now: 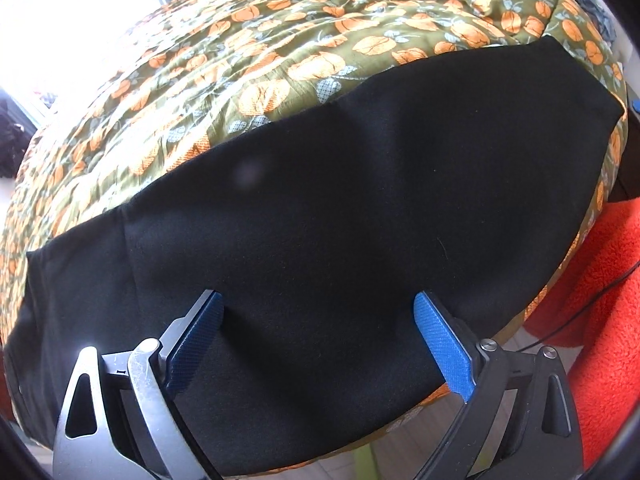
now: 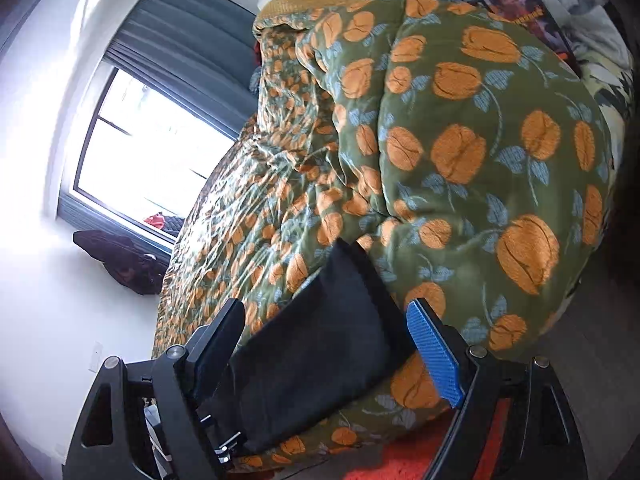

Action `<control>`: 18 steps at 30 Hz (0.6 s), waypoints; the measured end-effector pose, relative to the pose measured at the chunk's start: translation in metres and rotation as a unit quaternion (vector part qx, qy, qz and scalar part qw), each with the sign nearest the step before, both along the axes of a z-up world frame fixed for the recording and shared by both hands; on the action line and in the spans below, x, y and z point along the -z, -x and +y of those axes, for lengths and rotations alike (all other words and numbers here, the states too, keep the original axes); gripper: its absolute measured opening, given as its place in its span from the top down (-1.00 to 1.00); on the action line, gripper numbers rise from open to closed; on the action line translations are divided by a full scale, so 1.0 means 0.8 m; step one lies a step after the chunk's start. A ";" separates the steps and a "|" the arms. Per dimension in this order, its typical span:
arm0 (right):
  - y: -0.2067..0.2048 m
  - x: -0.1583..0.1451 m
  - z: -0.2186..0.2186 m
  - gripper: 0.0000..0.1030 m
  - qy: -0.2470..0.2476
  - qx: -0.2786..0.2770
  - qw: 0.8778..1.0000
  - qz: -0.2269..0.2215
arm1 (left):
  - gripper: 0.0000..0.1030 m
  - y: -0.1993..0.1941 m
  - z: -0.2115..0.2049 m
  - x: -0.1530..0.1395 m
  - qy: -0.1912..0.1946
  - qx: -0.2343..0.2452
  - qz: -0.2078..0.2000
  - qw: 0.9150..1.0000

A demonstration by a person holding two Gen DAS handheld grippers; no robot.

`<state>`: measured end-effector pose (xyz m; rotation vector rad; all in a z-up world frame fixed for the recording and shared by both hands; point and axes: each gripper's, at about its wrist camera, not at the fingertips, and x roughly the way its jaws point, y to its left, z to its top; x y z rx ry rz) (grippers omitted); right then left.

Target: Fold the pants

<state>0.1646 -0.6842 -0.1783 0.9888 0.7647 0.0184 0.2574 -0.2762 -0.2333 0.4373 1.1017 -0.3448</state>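
Note:
Black pants (image 1: 340, 200) lie flat in a long band across a green quilt with orange flowers (image 1: 248, 52), running from lower left to upper right. My left gripper (image 1: 318, 306) hovers over the near edge of the pants, pointing steeply down. It is open, its blue pads wide apart and nothing pinched. In the right wrist view the picture is rolled sideways. One end of the pants (image 2: 316, 344) shows between the spread fingers of my right gripper (image 2: 326, 308). That gripper is open and its pads do not press the cloth.
The quilt (image 2: 460, 152) bunches into a thick mound on the bed. An orange fluffy fabric (image 1: 600, 300) with a thin black cable sits beside the bed. A bright window (image 2: 152, 152) with grey curtains and a dark garment (image 2: 124, 264) lie beyond the bed's far side.

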 end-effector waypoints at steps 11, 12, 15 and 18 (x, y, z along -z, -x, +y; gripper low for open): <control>-0.055 0.064 0.037 -0.55 -0.021 -0.050 0.993 0.101 | -0.92 -0.007 0.000 0.004 -0.004 -0.004 0.004 1.000; -0.060 0.068 0.039 -0.55 -0.014 -0.055 0.992 0.109 | -0.92 -0.007 -0.001 0.004 -0.005 -0.004 0.004 1.000; -0.068 0.068 0.051 -0.55 0.020 -0.072 0.989 0.125 | -0.92 -0.007 -0.003 0.006 -0.006 -0.006 0.002 1.000; -0.065 0.067 0.053 -0.56 0.032 -0.070 0.988 0.134 | -0.92 -0.006 -0.004 0.008 -0.007 -0.007 0.000 1.000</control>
